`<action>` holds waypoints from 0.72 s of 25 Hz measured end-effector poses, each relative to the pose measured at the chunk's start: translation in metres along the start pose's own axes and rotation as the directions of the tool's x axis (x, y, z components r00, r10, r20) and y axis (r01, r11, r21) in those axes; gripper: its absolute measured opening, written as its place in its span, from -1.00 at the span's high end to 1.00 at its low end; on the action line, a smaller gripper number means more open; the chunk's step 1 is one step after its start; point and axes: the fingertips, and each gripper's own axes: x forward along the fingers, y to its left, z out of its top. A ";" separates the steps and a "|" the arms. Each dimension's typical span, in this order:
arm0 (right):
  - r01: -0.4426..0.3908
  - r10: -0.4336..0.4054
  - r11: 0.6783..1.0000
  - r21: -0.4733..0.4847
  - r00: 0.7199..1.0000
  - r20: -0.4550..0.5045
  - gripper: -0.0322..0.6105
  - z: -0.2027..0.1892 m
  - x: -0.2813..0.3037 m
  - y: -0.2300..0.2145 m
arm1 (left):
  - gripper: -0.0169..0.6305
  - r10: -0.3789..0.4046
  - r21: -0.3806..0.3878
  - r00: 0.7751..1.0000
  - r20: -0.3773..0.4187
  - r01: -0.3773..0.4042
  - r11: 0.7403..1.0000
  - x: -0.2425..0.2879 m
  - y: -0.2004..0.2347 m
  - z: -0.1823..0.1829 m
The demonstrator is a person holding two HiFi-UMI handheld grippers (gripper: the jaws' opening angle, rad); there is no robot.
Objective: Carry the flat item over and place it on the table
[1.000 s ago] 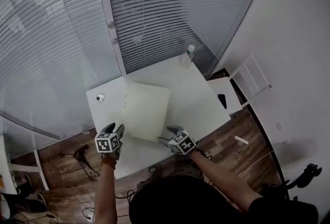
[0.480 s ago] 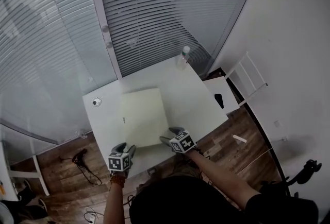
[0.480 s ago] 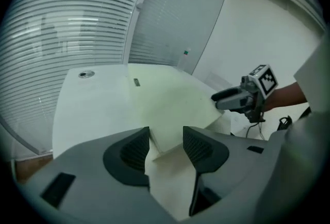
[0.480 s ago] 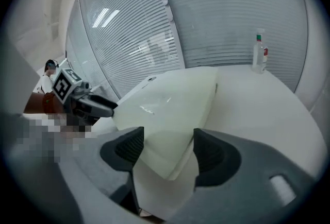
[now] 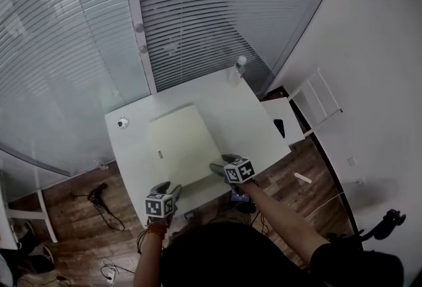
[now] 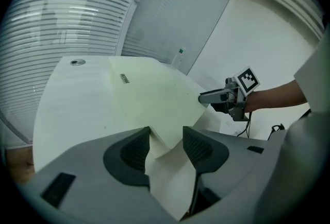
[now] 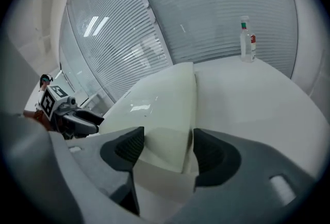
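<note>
Two grippers are standing at the near corners of the flat item (image 5: 179, 144), a pale board that is lying flat on the white table (image 5: 257, 127), toward its near side. This is looking like the setting-down end of the carry rather than the lift. The left gripper (image 5: 167, 188) is pointing at the near-left corner with its jaws apart, the corner's tip sitting just inside their mouth and no pad pressing on it. The right gripper (image 5: 219, 164) is straddling the near-right corner, its jaws spread wide around the board's edge and, as far as its view shows, not clamping it. Working from opposite corners is probably keeping so broad a sheet level and square. The spray bottle (image 5: 240, 66) at the far edge is standing well apart from it.
</note>
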 end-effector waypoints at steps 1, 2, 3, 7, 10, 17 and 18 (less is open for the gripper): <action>0.006 -0.006 1.000 0.013 1.000 0.009 -0.03 0.005 0.003 -0.003 | 0.29 0.010 0.010 1.000 -0.001 -0.010 1.000 0.003 0.004 0.006; 0.008 -0.008 1.000 0.022 1.000 0.015 -0.03 0.009 0.007 -0.006 | 0.29 0.016 0.021 1.000 -0.003 -0.016 1.000 0.006 0.008 0.011; 0.004 -0.004 1.000 0.027 1.000 0.017 -0.03 0.012 0.010 -0.008 | 0.29 0.016 0.032 1.000 -0.007 -0.016 0.999 0.008 0.011 0.016; -0.028 0.029 0.998 -0.057 1.000 0.001 -0.03 0.025 0.007 -0.007 | 0.29 0.029 0.064 0.999 0.022 -0.030 0.998 -0.008 0.018 0.029; -0.008 0.020 0.989 -0.145 0.996 0.084 -0.03 0.048 -0.014 0.002 | 0.29 0.056 0.113 0.994 0.090 -0.067 0.991 -0.024 0.014 0.045; 0.019 0.004 0.974 -0.227 0.995 0.101 -0.03 0.048 -0.007 0.031 | 0.29 0.068 0.251 0.988 0.141 -0.102 0.963 -0.011 0.004 0.067; 0.026 -0.009 0.972 -0.233 0.997 0.074 -0.03 0.042 -0.001 0.029 | 0.29 0.069 0.256 0.991 0.118 -0.097 0.962 -0.007 0.004 0.065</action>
